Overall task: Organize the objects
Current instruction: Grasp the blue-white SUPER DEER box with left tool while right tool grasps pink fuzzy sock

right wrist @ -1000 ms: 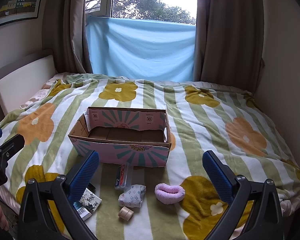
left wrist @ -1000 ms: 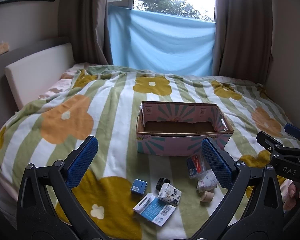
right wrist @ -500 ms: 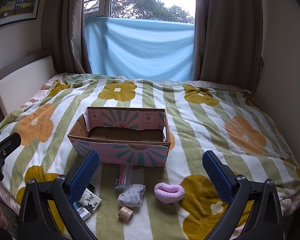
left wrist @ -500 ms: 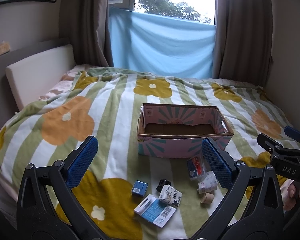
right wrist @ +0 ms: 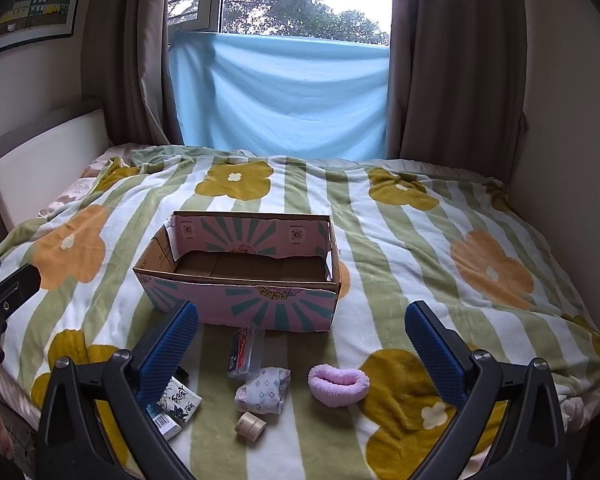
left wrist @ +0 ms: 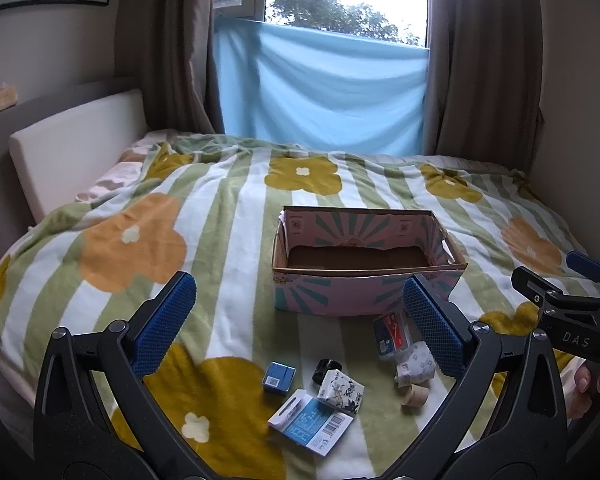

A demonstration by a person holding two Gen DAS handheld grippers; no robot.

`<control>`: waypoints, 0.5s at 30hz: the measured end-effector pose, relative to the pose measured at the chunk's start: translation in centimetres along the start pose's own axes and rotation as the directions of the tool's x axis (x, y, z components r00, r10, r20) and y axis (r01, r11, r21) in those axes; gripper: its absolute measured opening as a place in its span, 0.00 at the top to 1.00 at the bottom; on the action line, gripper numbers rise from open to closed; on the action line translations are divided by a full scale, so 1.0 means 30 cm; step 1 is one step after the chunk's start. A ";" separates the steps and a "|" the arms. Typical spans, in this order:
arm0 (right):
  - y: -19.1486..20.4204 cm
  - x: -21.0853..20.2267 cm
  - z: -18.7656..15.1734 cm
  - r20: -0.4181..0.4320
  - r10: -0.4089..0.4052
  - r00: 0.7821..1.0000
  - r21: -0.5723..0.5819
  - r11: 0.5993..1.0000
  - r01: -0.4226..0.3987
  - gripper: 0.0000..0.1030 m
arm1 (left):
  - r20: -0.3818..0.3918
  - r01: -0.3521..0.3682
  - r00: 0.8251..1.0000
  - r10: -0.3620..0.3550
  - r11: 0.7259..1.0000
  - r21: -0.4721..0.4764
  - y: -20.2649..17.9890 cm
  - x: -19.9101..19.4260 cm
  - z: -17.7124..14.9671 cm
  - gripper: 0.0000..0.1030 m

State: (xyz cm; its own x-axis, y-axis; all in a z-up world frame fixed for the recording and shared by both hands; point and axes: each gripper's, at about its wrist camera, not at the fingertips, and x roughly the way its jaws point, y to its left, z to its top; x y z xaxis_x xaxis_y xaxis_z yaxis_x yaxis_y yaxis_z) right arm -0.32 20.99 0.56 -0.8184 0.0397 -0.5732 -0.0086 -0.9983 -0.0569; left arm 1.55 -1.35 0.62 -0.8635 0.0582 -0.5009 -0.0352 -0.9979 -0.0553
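Daylit window (right wrist: 300, 0), blue cloth (right wrist: 284, 96) across it, brown curtains (right wrist: 456, 64), framed picture (right wrist: 32, 4), beige walls (right wrist: 572, 100)

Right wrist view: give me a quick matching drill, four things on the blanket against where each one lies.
Things:
1. pink fuzzy sock
2. small beige jar
3. clear plastic case
4. cardboard box

Places:
A. nearest the camera, in front of the patterned sock
B. farthest back, open and empty
C. right of the patterned sock
D. against the box's front wall

Pairs: 1-C, 2-A, 3-D, 4-B
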 end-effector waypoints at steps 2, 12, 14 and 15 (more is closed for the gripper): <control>-0.003 0.003 -0.003 -0.001 0.000 1.000 0.003 1.000 0.000 0.00 | -0.006 0.010 1.000 -0.010 1.000 -0.005 0.012 0.009 -0.008 0.00; -0.052 0.104 -0.102 -0.052 -0.007 0.999 0.022 1.000 0.008 0.00 | -0.087 0.051 0.995 -0.047 0.998 0.040 0.073 0.132 -0.206 0.00; -0.061 0.145 -0.136 -0.077 -0.012 0.997 0.019 1.000 0.014 0.00 | -0.123 0.066 0.991 -0.058 0.996 0.059 0.079 0.165 -0.269 0.00; -0.064 0.166 -0.154 -0.090 -0.014 0.996 0.017 1.000 0.015 0.00 | -0.142 0.076 0.988 -0.066 0.995 0.067 0.079 0.180 -0.300 0.00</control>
State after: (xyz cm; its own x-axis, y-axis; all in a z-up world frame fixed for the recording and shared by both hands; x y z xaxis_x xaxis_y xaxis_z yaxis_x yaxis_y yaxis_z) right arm -1.72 23.30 -5.96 -0.7631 0.0571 -0.6437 -0.0309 -0.9982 -0.0519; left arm 1.33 -3.12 -9.98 -0.7794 0.1273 -0.6134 -0.1340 -0.9903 -0.0352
